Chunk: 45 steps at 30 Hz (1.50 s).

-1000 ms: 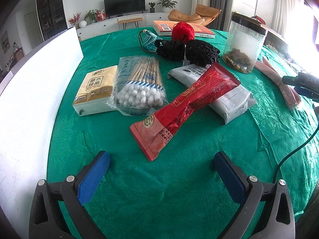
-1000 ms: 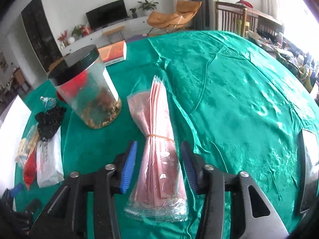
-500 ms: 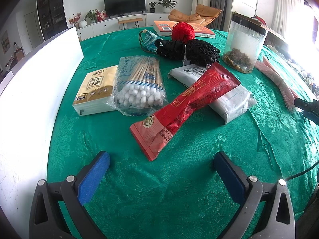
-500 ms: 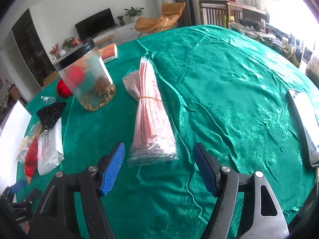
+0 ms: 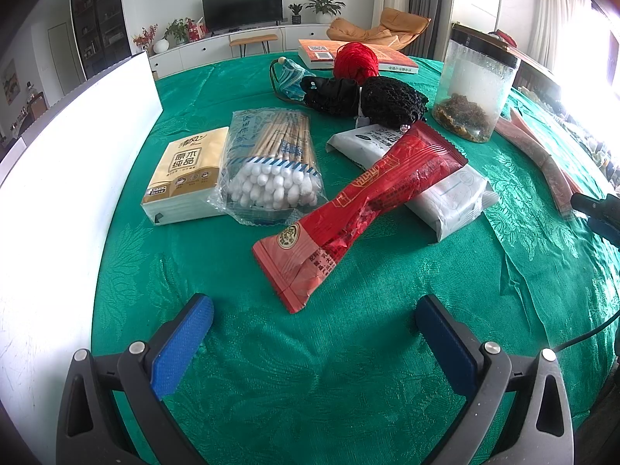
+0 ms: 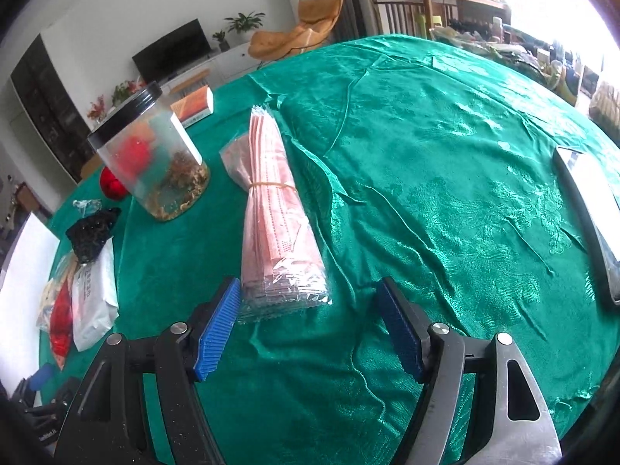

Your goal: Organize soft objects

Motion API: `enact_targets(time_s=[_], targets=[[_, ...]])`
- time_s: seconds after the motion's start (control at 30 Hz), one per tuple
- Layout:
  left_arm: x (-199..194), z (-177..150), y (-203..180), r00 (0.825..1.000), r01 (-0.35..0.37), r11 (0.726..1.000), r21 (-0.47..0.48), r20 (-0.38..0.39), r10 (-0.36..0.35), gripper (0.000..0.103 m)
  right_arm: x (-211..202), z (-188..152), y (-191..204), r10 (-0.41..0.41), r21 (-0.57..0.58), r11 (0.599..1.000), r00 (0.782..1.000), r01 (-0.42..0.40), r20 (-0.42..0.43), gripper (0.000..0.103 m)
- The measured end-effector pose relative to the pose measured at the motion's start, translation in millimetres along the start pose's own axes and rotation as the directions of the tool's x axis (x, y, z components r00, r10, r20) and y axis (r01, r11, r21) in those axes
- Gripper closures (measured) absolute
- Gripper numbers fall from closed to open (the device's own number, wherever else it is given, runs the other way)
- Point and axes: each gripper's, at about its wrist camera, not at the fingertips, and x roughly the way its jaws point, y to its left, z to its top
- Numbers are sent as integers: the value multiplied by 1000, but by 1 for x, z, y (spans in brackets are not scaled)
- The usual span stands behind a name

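Note:
My left gripper (image 5: 314, 333) is open and empty above the green tablecloth, just short of a red snack packet (image 5: 360, 209). Behind it lie a white wipes pack (image 5: 438, 190), a bag of cotton swabs (image 5: 271, 166), a tissue pack (image 5: 186, 174), black mesh cloth (image 5: 364, 97) and a red yarn ball (image 5: 355, 62). My right gripper (image 6: 310, 325) is open and empty. A banded pink bundle in a clear bag (image 6: 275, 209) lies flat, its near end between the open fingers, close to the left pad (image 6: 217, 325).
A clear jar with a black lid (image 6: 151, 151) stands left of the pink bundle. A white board (image 5: 58, 201) stands along the table's left side. An orange book (image 5: 356, 54) lies at the back. A flat grey tray (image 6: 593, 217) lies at the right.
My right gripper has opened and drawn back from the pink bundle, which now lies on the cloth. The left gripper has not moved.

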Motion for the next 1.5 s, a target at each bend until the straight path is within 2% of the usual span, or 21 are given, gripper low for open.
enact_targets(time_s=[0.13, 0.27, 0.37, 0.43, 0.57, 0.63, 0.77, 0.87, 0.93, 1.0, 1.03, 1.07, 1.1, 1.13, 1.17, 1.23, 1.3, 1.33, 1.37, 1.4, 1.5], targets=[[-11, 1, 0, 998, 10, 1000, -13, -65, -11, 1, 0, 0, 0, 0, -1, 1000, 1000, 0, 0, 28], [-46, 16, -6, 995, 93, 994, -50, -17, -94, 0, 0, -1, 0, 5, 3, 1000, 1000, -5, 0, 27], [-63, 50, -12, 988, 152, 985, -75, 16, -152, 0, 0, -1, 0, 14, 7, 1000, 1000, -14, 0, 25], [-62, 78, -14, 979, 202, 973, -110, 12, -202, 0, 0, -1, -1, 20, 10, 1000, 1000, -20, -1, 25], [-24, 137, -10, 950, 269, 935, -230, -98, -297, 0, -1, 0, -6, 49, 37, 998, 999, -49, 1, 25], [2, 161, -3, 941, 249, 919, -304, -147, -304, 0, -2, 1, -9, 62, 51, 997, 998, -62, 2, 25], [52, 189, 7, 937, 177, 890, -421, -205, -284, 1, -3, 1, -11, 80, 66, 995, 997, -80, 5, 25], [86, 197, 2, 949, 82, 907, -412, -247, -198, 1, -5, 3, -14, 100, 81, 992, 995, -101, 14, 25], [107, 195, -6, 941, 38, 918, -395, -294, -166, 1, -10, 4, -14, 123, 86, 988, 992, -126, 34, 25], [117, 194, -15, 939, 30, 927, -374, -307, -154, 2, -16, 12, -10, 125, 57, 990, 991, -128, 56, 25], [119, 194, -19, 941, 29, 931, -364, -304, -149, 5, -18, 18, -5, 125, 27, 992, 990, -126, 62, 25], [120, 194, -21, 941, 28, 933, -359, -304, -146, 21, -17, 26, 1, 123, -14, 992, 991, -123, 58, 25], [122, 194, -20, 941, 21, 934, -358, -309, -140, 32, -13, 34, 8, 118, -59, 992, 992, -116, 42, 25], [118, 195, -19, 948, 15, 935, -354, -292, -125, 49, -7, 43, 14, 103, -100, 990, 994, -101, 21, 25], [116, 195, -16, 948, 49, 931, -362, -277, -158, 63, 3, 52, 21, 75, -137, 988, 997, -75, -3, 25], [105, 195, -9, 949, 78, 930, -359, -258, -179, 65, 29, 66, 31, 21, -209, 977, 996, -40, -89, 25], [84, 194, -2, 958, 110, 935, -337, -217, -190, 66, 56, 72, 37, -9, -264, 964, 984, -39, -179, 30], [74, 194, 1, 958, 131, 934, -331, -198, -205, 66, 67, 73, 39, -37, -288, 957, 976, -26, -214, 42], [63, 194, 4, 958, 154, 932, -329, -181, -223, 66, 68, 74, 41, -82, -321, 947, 979, 19, -184, 74], [50, 192, 9, 956, 181, 926, -330, -161, -244, 66, 66, 78, 41, -96, -330, 943, 980, 35, -172, 75], [13, 189, 27, 949, 249, 908, -336, -100, -298, 66, 51, 92, 31, -40, -237, 971, 988, 4, -147, 75]])
